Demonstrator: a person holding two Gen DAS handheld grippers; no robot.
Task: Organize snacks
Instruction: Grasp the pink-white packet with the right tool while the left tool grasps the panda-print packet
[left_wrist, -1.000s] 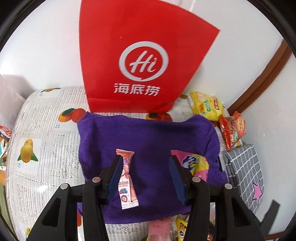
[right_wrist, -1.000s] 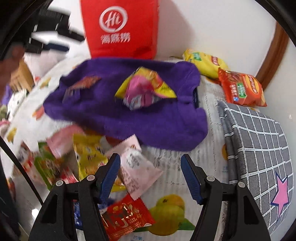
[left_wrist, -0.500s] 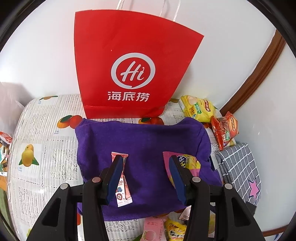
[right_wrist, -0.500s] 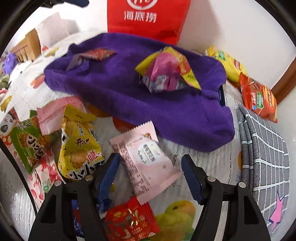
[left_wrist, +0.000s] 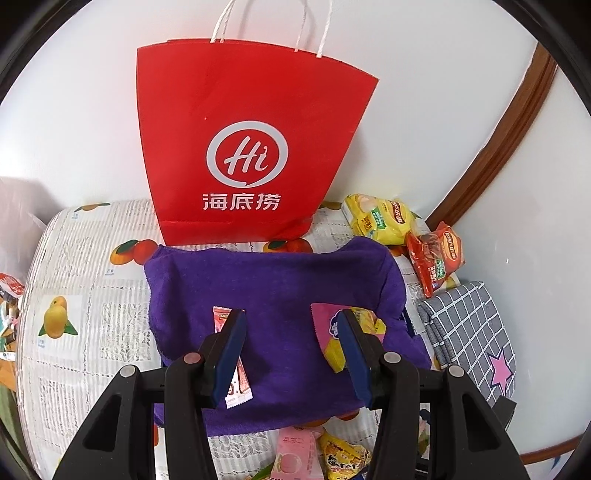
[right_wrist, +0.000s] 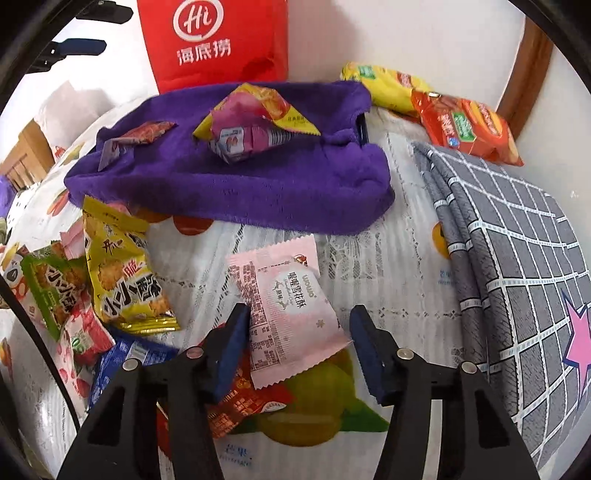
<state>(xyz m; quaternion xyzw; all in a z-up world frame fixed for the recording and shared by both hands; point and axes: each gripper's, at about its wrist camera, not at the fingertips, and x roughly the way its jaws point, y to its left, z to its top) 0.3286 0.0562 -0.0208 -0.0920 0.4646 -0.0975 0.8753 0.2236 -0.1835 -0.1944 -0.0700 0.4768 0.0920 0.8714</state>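
Note:
A pale pink snack packet (right_wrist: 288, 295) lies on the fruit-print tablecloth (right_wrist: 369, 258). My right gripper (right_wrist: 301, 312) straddles its near half, and the jaws are closing. The left pad is at the packet's edge and the right pad is still apart from it. Beyond it lies a purple towel (right_wrist: 258, 184) carrying a pink-and-yellow bag (right_wrist: 255, 125) and a slim pink stick packet (right_wrist: 136, 136). My left gripper (left_wrist: 291, 317) hovers open over the towel (left_wrist: 277, 280) with nothing between its pads. A red paper bag (left_wrist: 243, 147) stands behind the towel.
A yellow bag (left_wrist: 380, 219) and an orange-red bag (left_wrist: 437, 254) lie by the wall at the right. A folded grey checked cloth (right_wrist: 517, 258) lies right of the pink packet. Several packets are piled at its left, including a yellow one (right_wrist: 122, 269) and a red one (right_wrist: 240, 402).
My right gripper has come forward and down over the pink packet, and its jaws have narrowed. The left gripper has pulled back and up, so the whole red bag shows.

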